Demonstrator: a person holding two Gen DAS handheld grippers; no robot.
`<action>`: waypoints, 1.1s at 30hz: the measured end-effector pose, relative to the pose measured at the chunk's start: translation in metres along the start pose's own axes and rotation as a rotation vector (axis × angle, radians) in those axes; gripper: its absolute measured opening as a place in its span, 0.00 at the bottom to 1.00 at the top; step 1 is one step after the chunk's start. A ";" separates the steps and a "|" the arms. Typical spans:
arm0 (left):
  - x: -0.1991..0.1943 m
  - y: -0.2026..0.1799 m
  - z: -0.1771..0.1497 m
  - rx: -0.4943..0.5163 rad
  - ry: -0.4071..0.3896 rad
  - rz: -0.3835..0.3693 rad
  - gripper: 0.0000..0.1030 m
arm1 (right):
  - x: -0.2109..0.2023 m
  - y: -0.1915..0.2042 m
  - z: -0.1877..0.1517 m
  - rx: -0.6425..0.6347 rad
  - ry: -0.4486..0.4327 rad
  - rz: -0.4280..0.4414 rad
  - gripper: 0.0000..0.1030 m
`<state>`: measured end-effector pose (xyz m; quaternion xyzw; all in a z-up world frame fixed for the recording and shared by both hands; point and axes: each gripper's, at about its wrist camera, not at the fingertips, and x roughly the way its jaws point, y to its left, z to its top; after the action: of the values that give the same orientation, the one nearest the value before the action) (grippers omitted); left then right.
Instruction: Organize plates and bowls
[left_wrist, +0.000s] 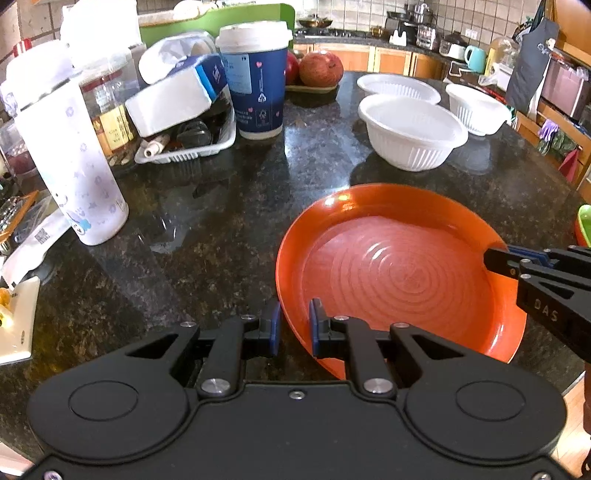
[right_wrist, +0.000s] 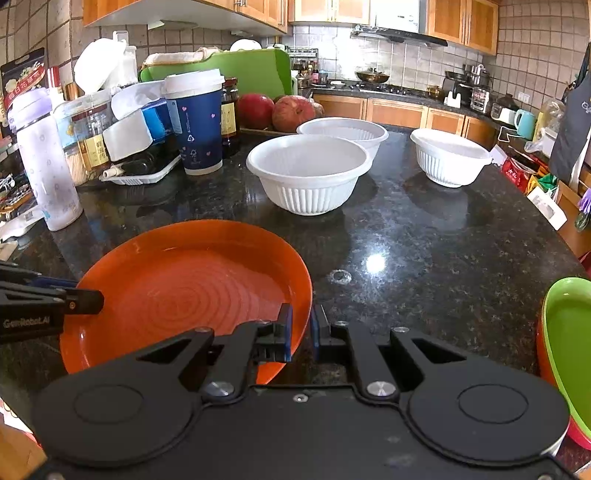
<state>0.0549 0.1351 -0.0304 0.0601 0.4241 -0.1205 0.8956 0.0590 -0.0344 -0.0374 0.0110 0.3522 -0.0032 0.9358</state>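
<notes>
An orange plate (left_wrist: 399, 266) sits on the dark granite counter (left_wrist: 229, 206); it also shows in the right wrist view (right_wrist: 192, 280). My left gripper (left_wrist: 294, 326) straddles the plate's left rim, pads close on either side. My right gripper (right_wrist: 301, 332) straddles the plate's right rim the same way. Each gripper shows in the other's view: the right gripper (left_wrist: 495, 258) and the left gripper (right_wrist: 92, 301). Three white ribbed bowls stand beyond: a near one (right_wrist: 308, 173), one behind it (right_wrist: 343, 131) and one to the right (right_wrist: 448, 157).
Green and orange plates (right_wrist: 565, 343) are stacked at the counter's right edge. At the left stand a white bottle (left_wrist: 70, 162), a blue paper cup (left_wrist: 256, 77), a white tray of clutter (left_wrist: 184, 147) and jars. Red fruit (left_wrist: 319, 68) lies at the back.
</notes>
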 end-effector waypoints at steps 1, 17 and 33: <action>0.002 0.000 0.000 0.001 0.005 -0.001 0.20 | 0.001 0.000 0.000 -0.002 0.002 -0.002 0.12; 0.010 0.006 0.013 -0.004 -0.021 -0.025 0.29 | 0.017 -0.004 0.005 0.027 0.015 -0.004 0.14; -0.001 -0.003 0.016 0.023 -0.058 -0.009 0.19 | 0.004 -0.006 0.010 0.023 -0.026 -0.015 0.13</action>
<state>0.0655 0.1293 -0.0191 0.0651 0.3966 -0.1310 0.9063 0.0681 -0.0407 -0.0329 0.0190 0.3401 -0.0144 0.9401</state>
